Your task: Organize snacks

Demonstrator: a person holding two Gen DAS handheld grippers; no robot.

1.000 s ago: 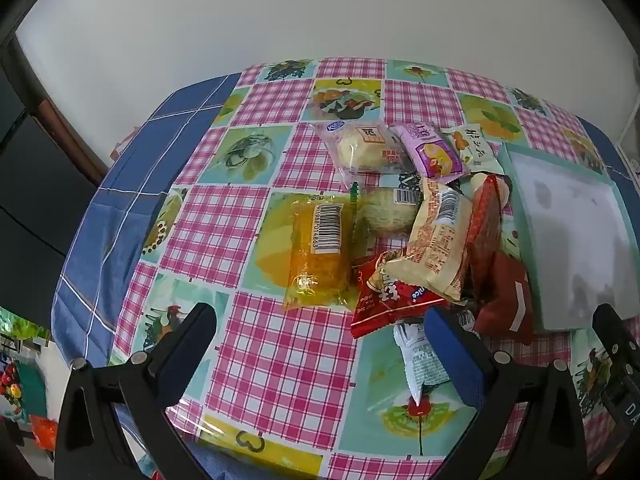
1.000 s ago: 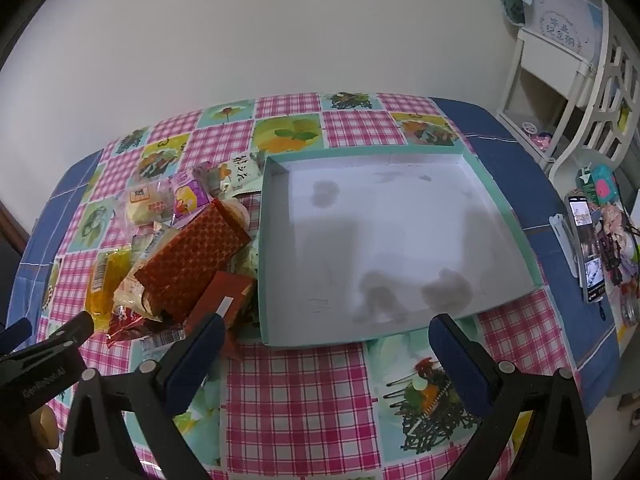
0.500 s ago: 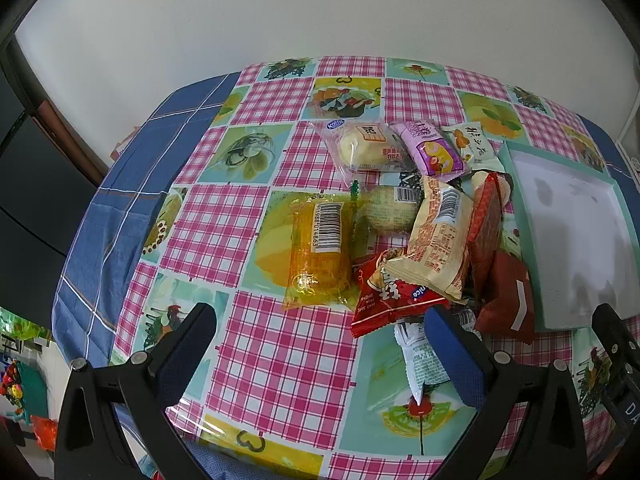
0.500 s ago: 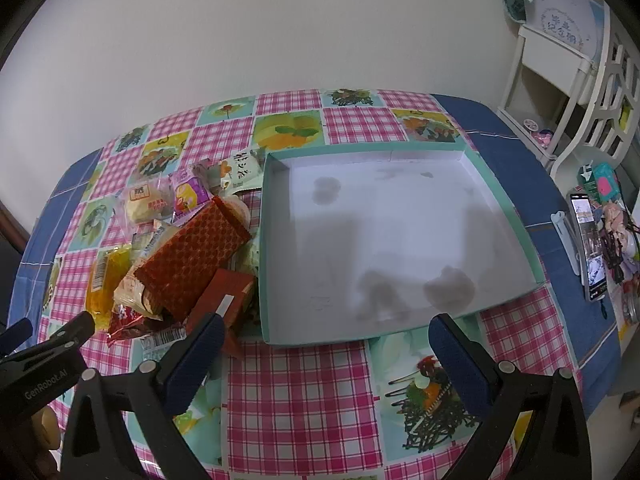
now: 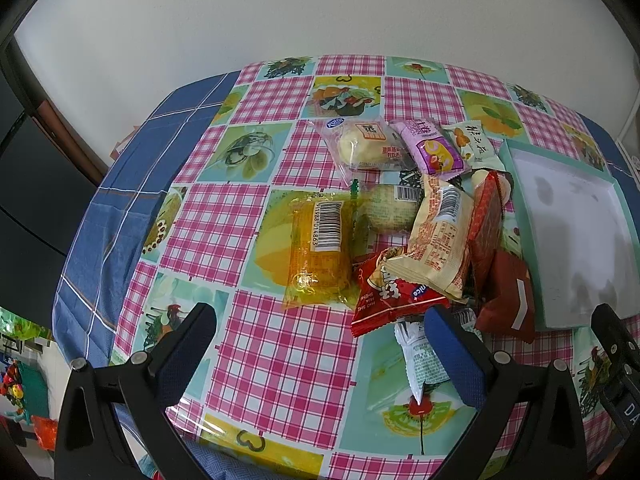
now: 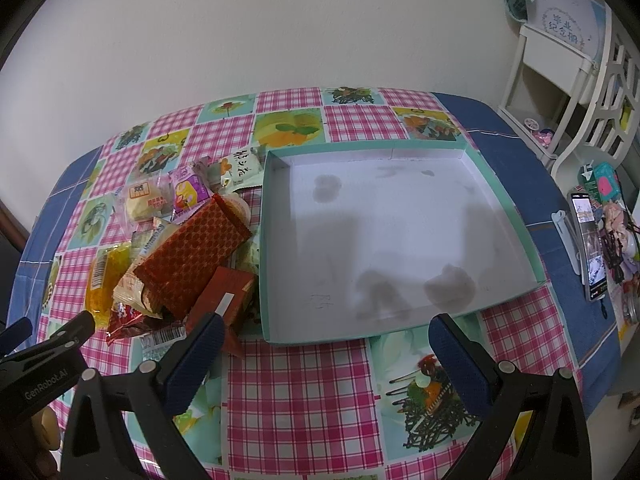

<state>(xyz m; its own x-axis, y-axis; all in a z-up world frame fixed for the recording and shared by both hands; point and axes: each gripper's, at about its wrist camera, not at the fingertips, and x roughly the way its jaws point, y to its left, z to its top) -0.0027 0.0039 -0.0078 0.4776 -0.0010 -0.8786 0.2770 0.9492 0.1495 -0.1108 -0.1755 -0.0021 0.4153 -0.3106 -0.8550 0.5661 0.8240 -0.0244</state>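
Observation:
A heap of snack packets lies on the checked tablecloth: a yellow packet [image 5: 318,248], a red packet [image 5: 394,298], a beige packet [image 5: 438,240], a purple packet [image 5: 432,146], a clear bun packet [image 5: 366,144] and a dark red box [image 5: 508,296]. A shallow teal box with a white floor [image 6: 392,236] stands empty to the right of the heap; it also shows in the left wrist view [image 5: 576,232]. My left gripper [image 5: 320,340] is open above the table, in front of the heap. My right gripper [image 6: 324,356] is open in front of the box's near wall. An orange patterned packet [image 6: 188,256] tops the heap.
The table [image 6: 296,392] stands against a white wall. A white shelf [image 6: 560,60] stands at the far right. A phone [image 6: 588,240] and small items lie at the table's right edge. The left gripper's body [image 6: 40,364] shows at the right wrist view's lower left.
Both views have shifted very slightly. The snacks and the box lie as before. Both grippers stay open.

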